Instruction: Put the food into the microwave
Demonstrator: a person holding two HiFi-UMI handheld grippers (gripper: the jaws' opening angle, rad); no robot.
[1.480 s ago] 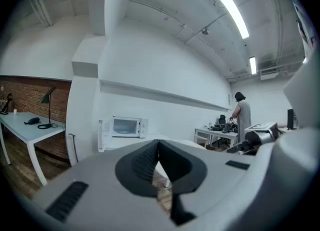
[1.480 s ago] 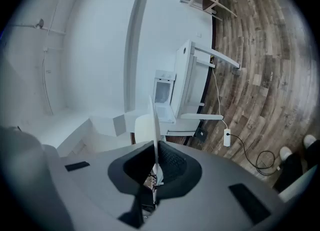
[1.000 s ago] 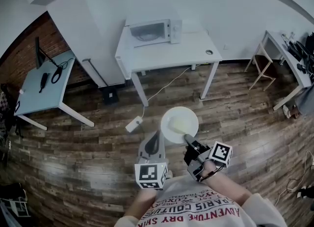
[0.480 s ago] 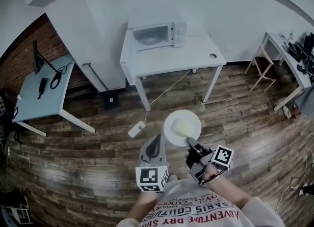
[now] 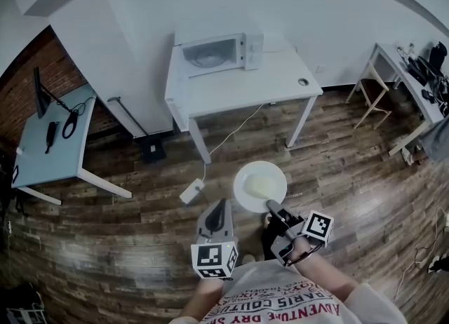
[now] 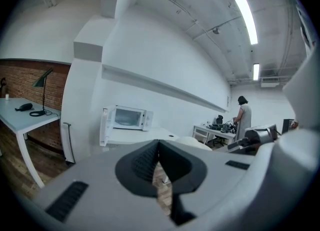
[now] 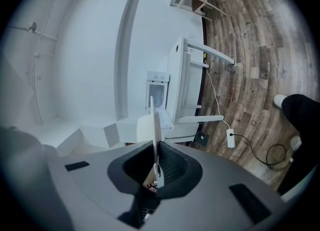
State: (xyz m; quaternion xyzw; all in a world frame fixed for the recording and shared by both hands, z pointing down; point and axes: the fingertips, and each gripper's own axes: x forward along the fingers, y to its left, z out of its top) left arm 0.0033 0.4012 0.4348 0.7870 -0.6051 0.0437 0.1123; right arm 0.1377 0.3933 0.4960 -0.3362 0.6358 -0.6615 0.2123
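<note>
1. While the right gripper point(image 5: 269, 206) clenches the near rim of the round white plate of pale food point(image 5: 265, 170), the white microwave point(image 5: 214, 50) stands far ahead, well apart.
2. The left gripper point(image 5: 220, 203), jaws pressed together on nothing, hangs just left of the plate.

White walls point(image 5: 316, 7), one brick wall point(image 5: 14, 84), plank floor point(image 5: 105, 245), white table point(image 5: 280, 70), ceiling strip lights point(image 6: 246, 17).

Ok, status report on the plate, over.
Left tool shut, empty. Right tool shut on plate rim, food aboard. Microwave on table ahead. Power strip on floor between.
</note>
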